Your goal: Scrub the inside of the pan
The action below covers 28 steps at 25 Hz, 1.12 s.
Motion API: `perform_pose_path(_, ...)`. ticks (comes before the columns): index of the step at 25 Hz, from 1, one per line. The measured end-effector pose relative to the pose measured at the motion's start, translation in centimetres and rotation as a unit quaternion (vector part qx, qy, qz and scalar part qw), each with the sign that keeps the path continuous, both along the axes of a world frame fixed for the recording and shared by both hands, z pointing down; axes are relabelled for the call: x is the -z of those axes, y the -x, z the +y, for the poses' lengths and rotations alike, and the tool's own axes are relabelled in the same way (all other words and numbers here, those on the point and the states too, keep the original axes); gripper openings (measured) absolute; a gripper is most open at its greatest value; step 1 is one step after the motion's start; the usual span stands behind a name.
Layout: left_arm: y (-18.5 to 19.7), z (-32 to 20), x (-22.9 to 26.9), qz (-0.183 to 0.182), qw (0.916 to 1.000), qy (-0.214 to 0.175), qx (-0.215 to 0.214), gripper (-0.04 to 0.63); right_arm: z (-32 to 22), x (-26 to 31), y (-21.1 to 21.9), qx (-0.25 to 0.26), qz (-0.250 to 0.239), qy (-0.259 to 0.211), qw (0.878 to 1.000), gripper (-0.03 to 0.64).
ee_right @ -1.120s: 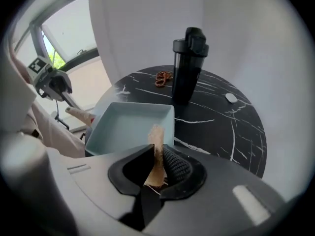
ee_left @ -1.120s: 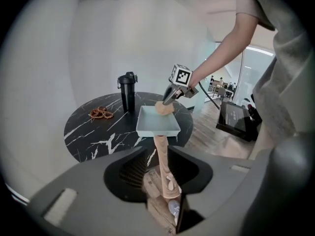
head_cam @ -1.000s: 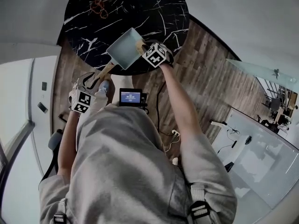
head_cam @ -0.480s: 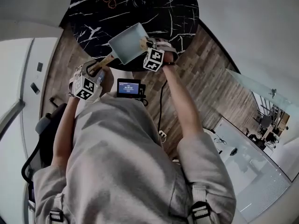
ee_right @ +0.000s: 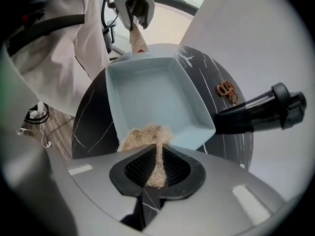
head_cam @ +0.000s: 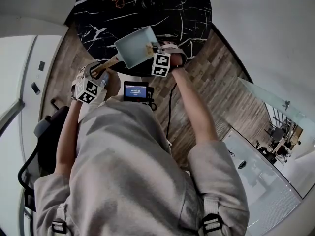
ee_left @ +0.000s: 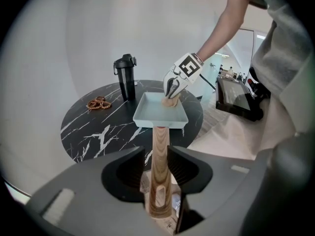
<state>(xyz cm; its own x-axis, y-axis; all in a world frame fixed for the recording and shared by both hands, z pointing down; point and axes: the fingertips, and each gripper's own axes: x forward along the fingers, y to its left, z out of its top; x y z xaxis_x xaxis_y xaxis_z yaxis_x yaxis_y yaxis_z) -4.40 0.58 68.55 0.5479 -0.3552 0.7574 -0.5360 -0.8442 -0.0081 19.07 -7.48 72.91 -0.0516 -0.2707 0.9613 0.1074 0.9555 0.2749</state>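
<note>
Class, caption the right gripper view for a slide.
Right gripper clamps a fibrous scrubber at the rim of the pale-blue pan over a marble table.

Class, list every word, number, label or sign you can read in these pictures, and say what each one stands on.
Small screen at the person's chest: rows of light characters, too small and blurred to read.
Marker cubes: black-and-white square patterns only, no words.
Bottle and pan: no print visible.
Nothing in these pictures can actually be read.
</note>
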Motion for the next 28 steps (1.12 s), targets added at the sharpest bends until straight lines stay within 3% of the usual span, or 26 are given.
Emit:
perform_pose_path(4, 0.1, 0.6, -0.6, -0.002, 0.9994, 0.025, -0.024, 0.172, -0.1, 0.0, 0.3, 0.005, -0.008, 0.012, 1.000, 0.044)
perform_pose_path(9, 0.3, 0.4, -1.9, -0.027, 0.9993, 0.024, -0.006, 0.135, 0.5, -0.3, 0.4, 0.003, -0.018, 0.036, 0.999, 0.044)
perform_pose_path(17, 0.1, 0.1, -1.9, -0.044, 0.9978, 0.048, -0.012, 0.141, 1.8, -0.8, 1.5, -0.006, -0.024, 0.053, 0.998, 0.043)
perform_pose_path(28, -0.2, 0.7, -2.4, -0.060, 0.9973, 0.041, -0.014, 0.144, 3.9, -1.4, 4.4, -0.078, -0.065, 0.083, 0.991, 0.043)
